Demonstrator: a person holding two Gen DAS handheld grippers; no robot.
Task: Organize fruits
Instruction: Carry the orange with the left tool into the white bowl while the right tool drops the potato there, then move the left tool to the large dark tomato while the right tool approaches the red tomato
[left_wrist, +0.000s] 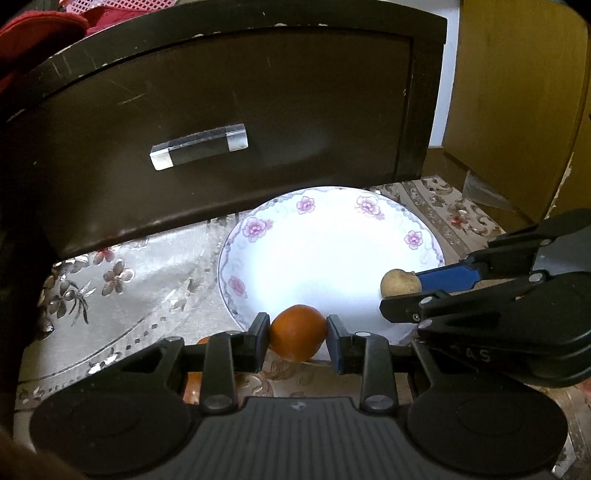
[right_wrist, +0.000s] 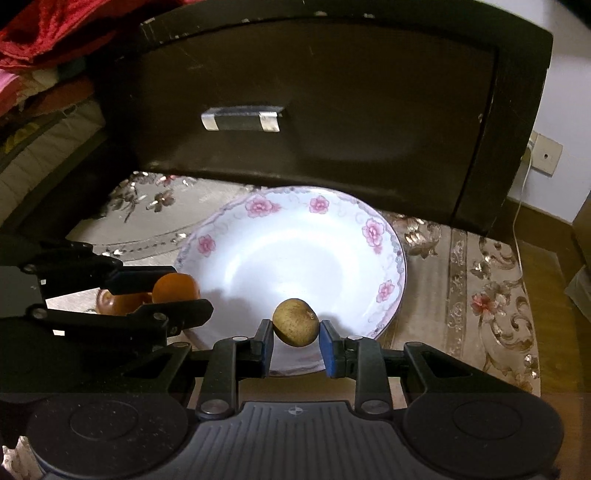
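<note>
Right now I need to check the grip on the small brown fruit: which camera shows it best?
The right wrist view: the brown fruit sits centred between the right gripper pads. The left wrist view shows it only sideways, partly hidden.

A plate (right_wrist: 369, 236) sits on the cloth-covered surface (right_wrist: 480, 280), with a cabinet drawer front (right_wrist: 332, 110) rising just behind its far rim. Over the plate's near edge, the left gripper (left_wrist: 297, 334) holds an orange fruit (left_wrist: 297, 332) between its fingers; to its right, the right gripper (right_wrist: 295, 325) holds a small round fruit (right_wrist: 295, 322) over the near part of the plate. More fruit (right_wrist: 118, 302) lies on the surface left of the plate, beneath the left gripper. Bedding (right_wrist: 44, 74) is piled far left, beside the cabinet.
</note>
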